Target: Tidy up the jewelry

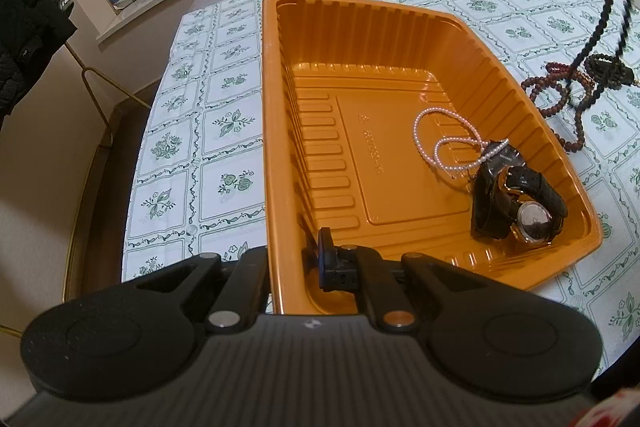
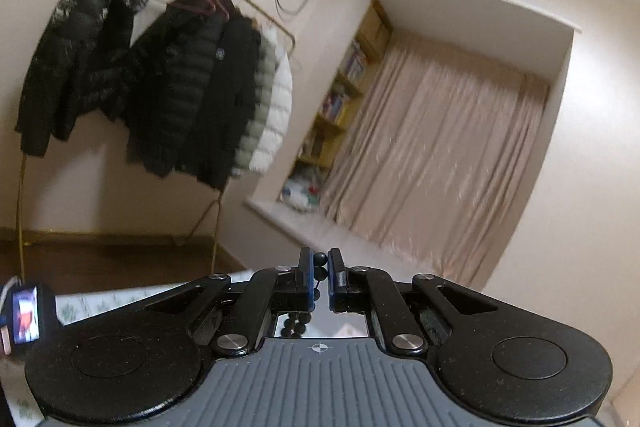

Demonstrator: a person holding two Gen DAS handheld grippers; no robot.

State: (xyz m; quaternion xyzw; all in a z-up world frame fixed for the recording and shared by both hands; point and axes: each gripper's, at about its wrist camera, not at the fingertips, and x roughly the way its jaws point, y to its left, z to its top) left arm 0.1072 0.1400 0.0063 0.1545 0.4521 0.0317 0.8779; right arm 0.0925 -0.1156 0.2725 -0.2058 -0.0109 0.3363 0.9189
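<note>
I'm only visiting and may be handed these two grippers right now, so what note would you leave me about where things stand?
Left gripper: clamped on the near wall of the orange tray, steadying it.
Right gripper: raised toward the room, shut on a black bead necklace; its strand hangs above the table.
Done: pearl necklace and two watches lie in the tray's right corner.
Left: lower the black bead necklace into the tray, then collect the brown bead strands and the dark bracelet lying on the tablecloth to the tray's right.
</note>
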